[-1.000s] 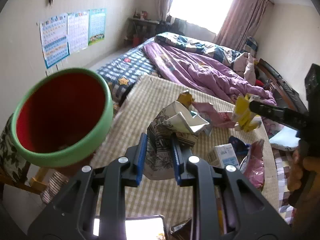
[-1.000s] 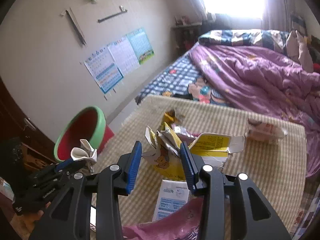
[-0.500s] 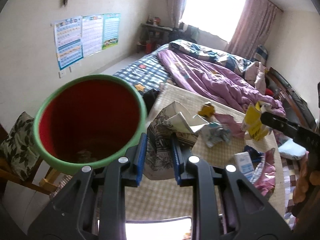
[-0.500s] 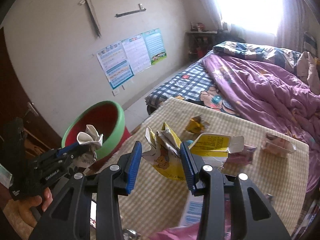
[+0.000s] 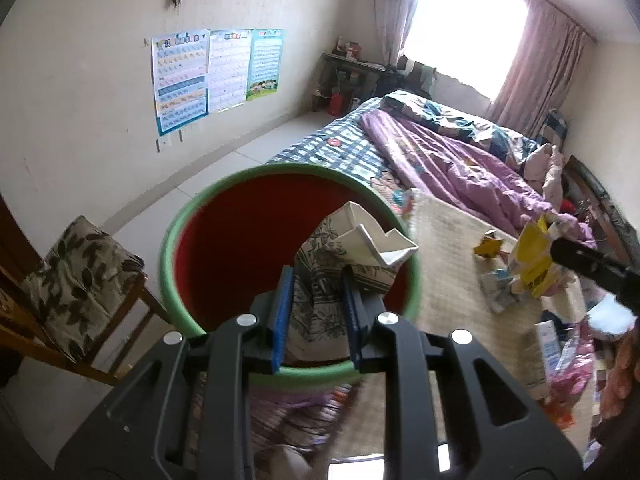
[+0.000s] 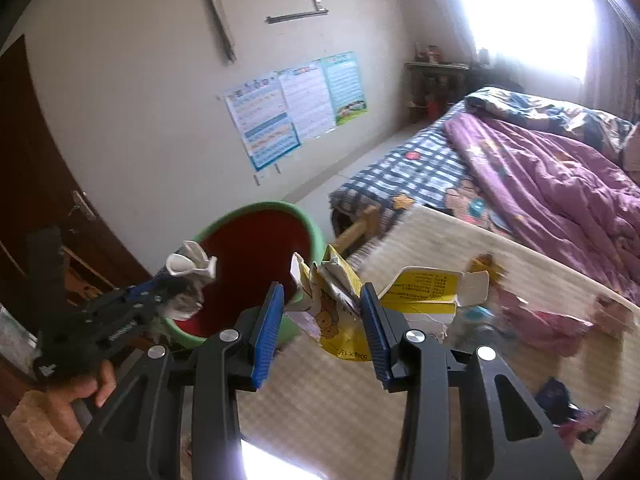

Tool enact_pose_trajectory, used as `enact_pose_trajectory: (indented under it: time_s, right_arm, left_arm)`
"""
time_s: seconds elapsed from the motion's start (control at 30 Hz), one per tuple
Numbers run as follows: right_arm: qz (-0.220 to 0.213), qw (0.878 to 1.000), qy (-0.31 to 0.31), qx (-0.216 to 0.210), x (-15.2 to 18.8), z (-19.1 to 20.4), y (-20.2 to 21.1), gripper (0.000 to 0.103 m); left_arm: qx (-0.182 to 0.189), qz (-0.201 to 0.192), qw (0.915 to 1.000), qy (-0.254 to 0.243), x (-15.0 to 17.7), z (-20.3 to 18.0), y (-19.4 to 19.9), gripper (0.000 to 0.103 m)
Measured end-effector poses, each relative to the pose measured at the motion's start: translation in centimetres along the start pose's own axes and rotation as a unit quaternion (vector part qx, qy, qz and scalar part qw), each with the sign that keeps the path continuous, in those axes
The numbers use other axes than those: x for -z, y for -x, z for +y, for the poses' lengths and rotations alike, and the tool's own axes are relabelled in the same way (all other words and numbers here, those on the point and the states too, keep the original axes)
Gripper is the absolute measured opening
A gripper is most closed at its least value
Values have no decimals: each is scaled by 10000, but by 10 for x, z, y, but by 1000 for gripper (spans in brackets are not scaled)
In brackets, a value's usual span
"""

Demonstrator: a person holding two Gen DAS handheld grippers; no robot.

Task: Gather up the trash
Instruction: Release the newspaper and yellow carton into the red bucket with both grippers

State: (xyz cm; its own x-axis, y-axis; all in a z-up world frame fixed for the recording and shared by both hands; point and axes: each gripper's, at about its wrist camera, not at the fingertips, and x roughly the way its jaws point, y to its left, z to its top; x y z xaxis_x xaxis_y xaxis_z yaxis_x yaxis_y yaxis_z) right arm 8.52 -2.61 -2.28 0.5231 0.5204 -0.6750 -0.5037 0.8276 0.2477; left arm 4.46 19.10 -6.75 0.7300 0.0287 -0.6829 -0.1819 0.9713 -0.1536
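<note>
While it's a bedroom, most of the action sits on the surface [image 5: 452, 248] with the checked beige cloth, which fills the near right of the left wrist view. Behind it, far right, is a bed [image 5: 460, 160] with a purple quilt, a bright window [image 5: 468, 28] with pink curtains, and three posters [image 5: 216, 76] on the far left wall. A wooden chair [image 5: 72, 284] with a leaf-print cushion stands at the near left.

Next biggest is the bin [image 5: 256, 216], red inside with a green rim, just off the surface's left edge. Loose trash is scattered over the surface, like a small yellow wrapper [image 5: 488, 246] and a pink bag [image 6: 540, 324].

The left gripper [image 5: 316, 312] is clamped on a crumpled grey patterned carton [image 5: 340, 264], held right over the bin's mouth, above the near rim. The right gripper [image 6: 320, 312] is squeezed on a torn yellow carton [image 6: 416, 292] and hangs over the surface, just right of the bin.
</note>
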Motion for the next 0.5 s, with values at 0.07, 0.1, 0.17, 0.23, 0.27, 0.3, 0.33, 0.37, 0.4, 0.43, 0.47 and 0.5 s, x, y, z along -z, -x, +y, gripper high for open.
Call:
enact_pose_trajectory:
  time_s: [0.07,0.1,0.17,0.23,0.27,0.3,0.33,0.37,0.4,0.43,0.47,0.5]
  right_arm:
    - [6,9999,1,-125,-7,13,-12,39]
    - [4,9999,-4,-169,-9,18,-15,39]
    - [-7,9996,-23,-296,-16,31,-27,39]
    - [-15,9993,-31,-382,-20,41,-36,39]
    - [-2,9992,-34,-410,-22,46,-41,39]
    - [28,9989,-49,-467,-25,52,-49,39]
    - [49,9987,-65,-507,-27,55,-54,39]
    - [82,9984,-89,-544,-28,59,-59,39]
    - [137,9981,-122,-595,-30,63,-67,39]
    - [171,9978,-139,-622,-30,68,-73,39]
    - [219,9976,-149,-645,-31,71,-79,39]
    - [265,9974,-145,-658,-31,75,-85,39]
  left_arm:
    - [-62,56,9999,-57,-5,10,-8,23]
    - [-75,85,9999,-63,-6,14,-10,23]
    - [-88,139,9998,-98,-10,23,-18,23]
    - [-77,204,9996,-149,-12,31,-25,23]
    - [-67,237,9995,-174,-13,34,-28,23]
    - [-55,258,9995,-190,-13,36,-30,23]
    - [-35,289,9993,-215,-14,39,-33,23]
    - [-20,314,9992,-241,-14,41,-36,23]
    - [-8,340,9990,-278,-15,42,-39,23]
    - [-4,358,9989,-306,-15,42,-41,23]
    - [2,382,9987,-339,-16,44,-44,23]
    - [9,403,9985,-361,-16,45,-46,23]
